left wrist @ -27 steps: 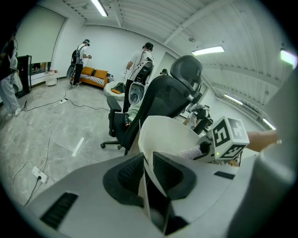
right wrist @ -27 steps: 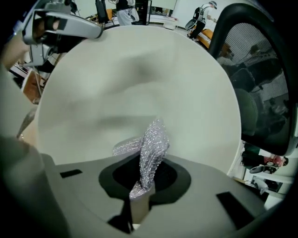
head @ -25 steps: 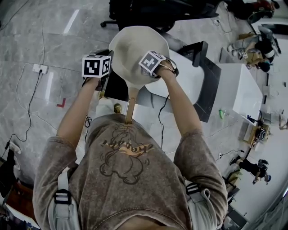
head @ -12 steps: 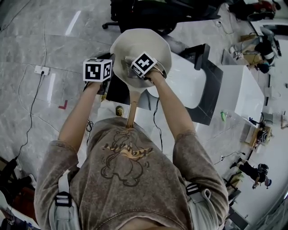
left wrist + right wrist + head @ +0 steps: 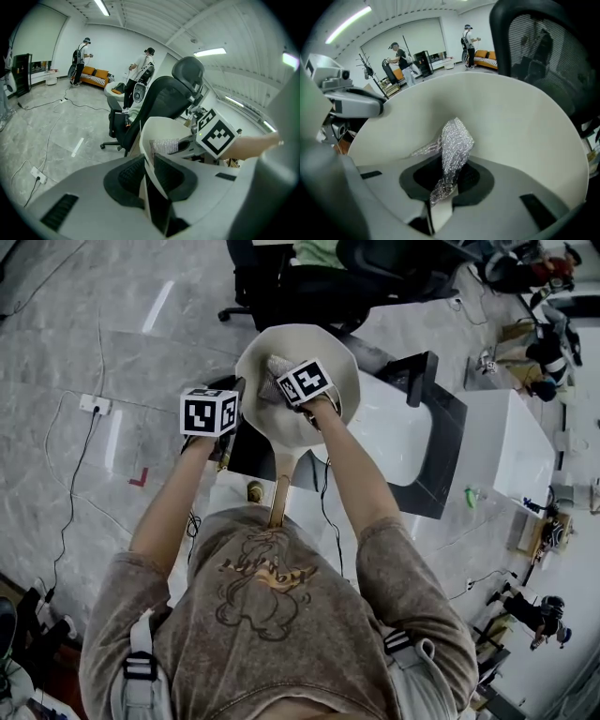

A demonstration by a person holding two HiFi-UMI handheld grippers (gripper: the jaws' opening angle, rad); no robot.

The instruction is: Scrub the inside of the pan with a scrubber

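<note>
Left arm: the left forearm (image 5: 169,507) reaches straight ahead from the shoulder. The left gripper (image 5: 146,161) angles down onto the left rim of the pan (image 5: 323,343).
Left grip: clamped on the pan's wall, one pad inside and one outside. The rim stands upright between the pads.
Right arm: the right forearm (image 5: 349,479) reaches ahead and leans in toward the left. The wrist is bent so the right gripper (image 5: 444,185) points steeply down into the pan.
Right grip: clenched on the scrubber (image 5: 456,143), with its lower end pinched between the pads.
Scrubber: a silvery mesh strip sticking out past the fingertips, inside the pan. Whether its free end touches the inner wall cannot be told.
Pan: cream, held up in front of the person with its open side toward the head camera. The handle (image 5: 279,498) points back at the chest. A black office chair (image 5: 309,287) stands beyond it and a white table (image 5: 398,423) to its right.
Change, right: a second ago the right gripper sat at the pan's right rim. It has since slid toward the middle of the inside and rolled, and the scrubber now shows beside it in the head view.
Change, left: same spot on the left rim, grip unchanged.
Change, view: the pan and both grippers sit a little lower in the head view than before.
</note>
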